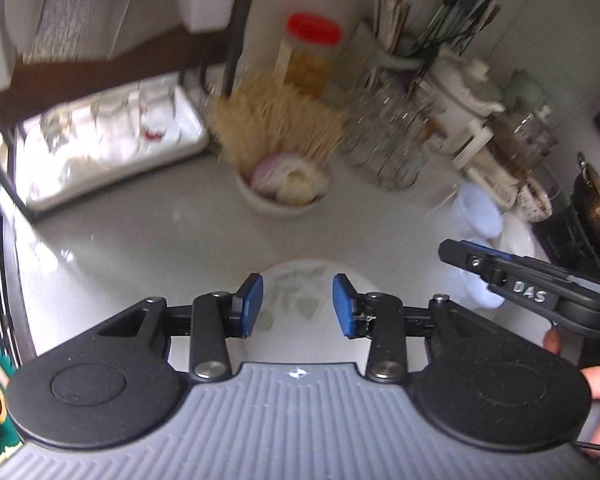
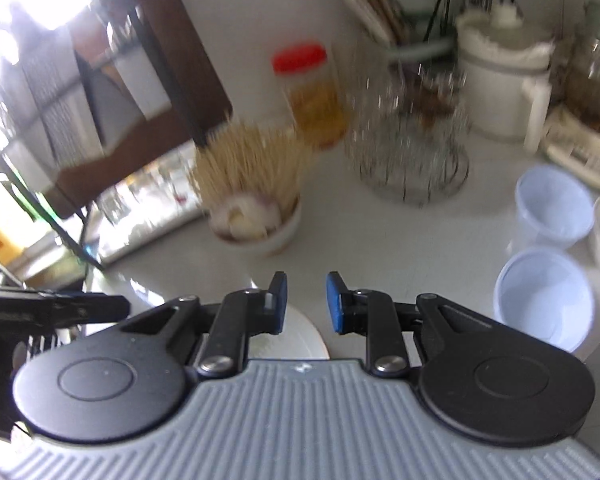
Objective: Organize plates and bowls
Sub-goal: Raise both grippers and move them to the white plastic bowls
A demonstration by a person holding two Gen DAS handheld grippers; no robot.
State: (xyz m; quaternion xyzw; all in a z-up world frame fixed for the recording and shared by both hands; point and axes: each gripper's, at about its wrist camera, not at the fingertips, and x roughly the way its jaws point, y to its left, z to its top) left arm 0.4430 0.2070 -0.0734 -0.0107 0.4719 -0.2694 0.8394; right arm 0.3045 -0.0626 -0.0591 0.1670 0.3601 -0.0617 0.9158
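On the pale grey countertop (image 1: 148, 240), directly under the two grippers, lies a round white plate with a faint leaf pattern (image 1: 300, 292); in the right wrist view only a part of its rim (image 2: 304, 336) shows. The left gripper (image 1: 298, 306) hangs above the plate with its blue-padded fingers (image 1: 250, 304) spread apart, and nothing is between them. The right gripper (image 2: 303, 303) has its fingers (image 2: 334, 304) a little closer together but also apart, holding nothing; in the left wrist view it enters from the right side as a black arm (image 1: 512, 280).

Behind the plate stands a small white bowl (image 1: 278, 196) with an onion and garlic inside, and a bunch of thin wooden sticks (image 1: 276, 120) rises at its back edge. Further back are a clear jar with a red lid (image 1: 312, 52), a wire basket (image 2: 408, 148) and a white ceramic pot (image 2: 500, 76). To the right of the plate stand two pale blue plastic cups (image 2: 548, 296), one behind the other, near each other. On the left, a white tray with glasses (image 1: 100, 140) sits under a dark shelf.
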